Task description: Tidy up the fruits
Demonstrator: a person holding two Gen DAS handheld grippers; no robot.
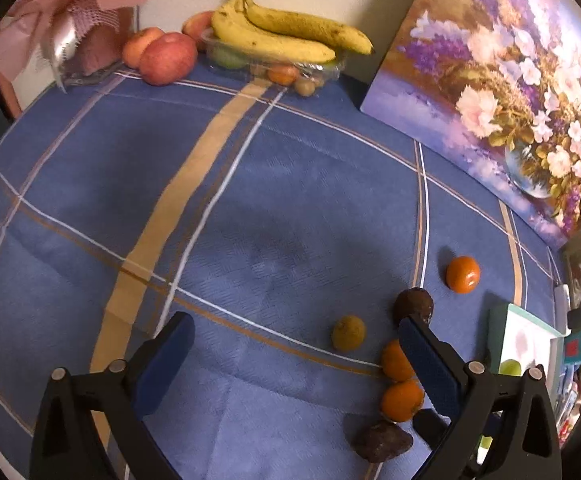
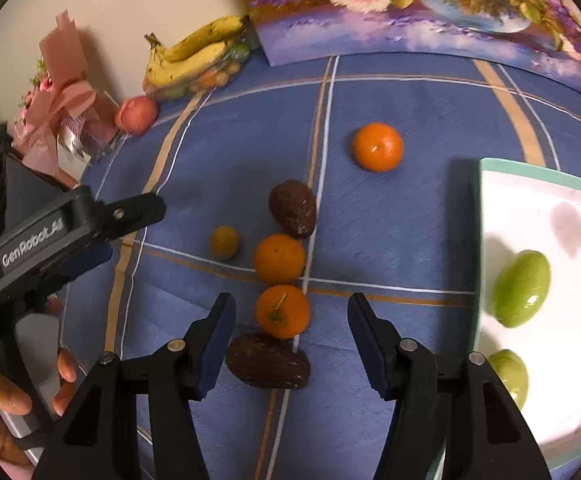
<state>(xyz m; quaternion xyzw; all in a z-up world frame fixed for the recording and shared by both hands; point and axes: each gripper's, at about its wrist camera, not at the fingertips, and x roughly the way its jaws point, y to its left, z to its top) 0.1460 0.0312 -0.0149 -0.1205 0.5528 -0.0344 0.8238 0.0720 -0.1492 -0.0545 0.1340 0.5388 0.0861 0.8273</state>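
Loose fruit lies on the blue checked cloth (image 2: 410, 220): three oranges (image 2: 377, 146) (image 2: 279, 258) (image 2: 282, 312), two dark brown fruits (image 2: 293, 208) (image 2: 267, 361) and a small yellow-green fruit (image 2: 224, 242). My right gripper (image 2: 291, 306) hangs open over the nearest orange, its pads clear of it on both sides. My left gripper (image 1: 294, 322) is open over bare cloth, left of the same cluster; its right finger (image 1: 426, 356) partly covers two oranges (image 1: 394, 360). A white tray with a teal rim (image 2: 486, 168) holds two green fruits (image 2: 521, 289) (image 2: 510, 376).
Bananas (image 1: 286, 32) rest on a clear packet of small fruit (image 1: 290, 74) by the back wall, with apples (image 1: 167, 58) and a pink wrapped bouquet (image 1: 70, 12) to their left. A flower painting (image 1: 510, 80) leans at the back right. A hand (image 2: 6, 404) holds the left gripper's handle.
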